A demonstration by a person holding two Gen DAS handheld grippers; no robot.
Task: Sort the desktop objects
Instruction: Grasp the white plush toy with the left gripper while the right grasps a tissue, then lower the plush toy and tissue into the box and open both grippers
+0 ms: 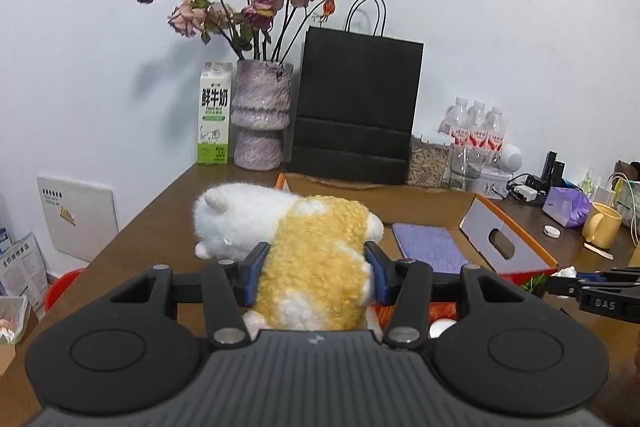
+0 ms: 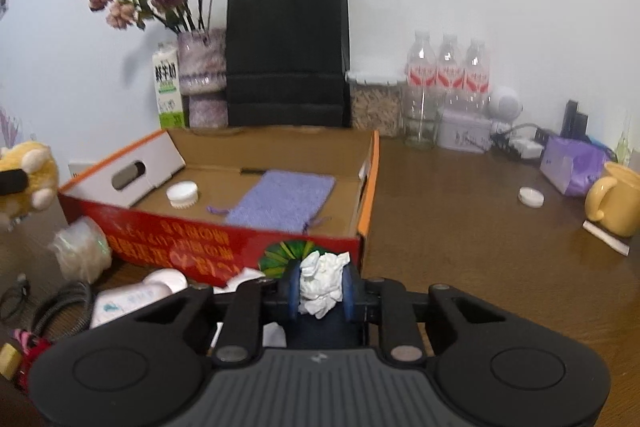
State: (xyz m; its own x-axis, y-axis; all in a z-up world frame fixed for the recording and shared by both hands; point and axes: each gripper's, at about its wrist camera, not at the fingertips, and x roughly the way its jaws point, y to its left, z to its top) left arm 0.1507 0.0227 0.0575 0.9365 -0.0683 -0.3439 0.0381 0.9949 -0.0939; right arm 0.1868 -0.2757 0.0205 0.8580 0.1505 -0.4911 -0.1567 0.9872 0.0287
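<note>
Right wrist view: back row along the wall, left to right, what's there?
Green-and-white milk carton → mottled purple vase of dried roses → black paper bag with handles → clear lidded jar of grain → three red-labelled plastic water bottles → yellow ceramic mug.

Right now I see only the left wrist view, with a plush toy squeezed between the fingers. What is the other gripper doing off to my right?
Observer: The right gripper is shut on a crumpled white tissue, just in front of the cardboard box.
Operator: Is there anything on the table in front of that box?
Observer: Yes. A white tube lies there, left of the right gripper.
Operator: Anything else nearby?
Observer: A coiled black cable sits further left, and a clear plastic bundle lies by the box's front left corner.
</note>
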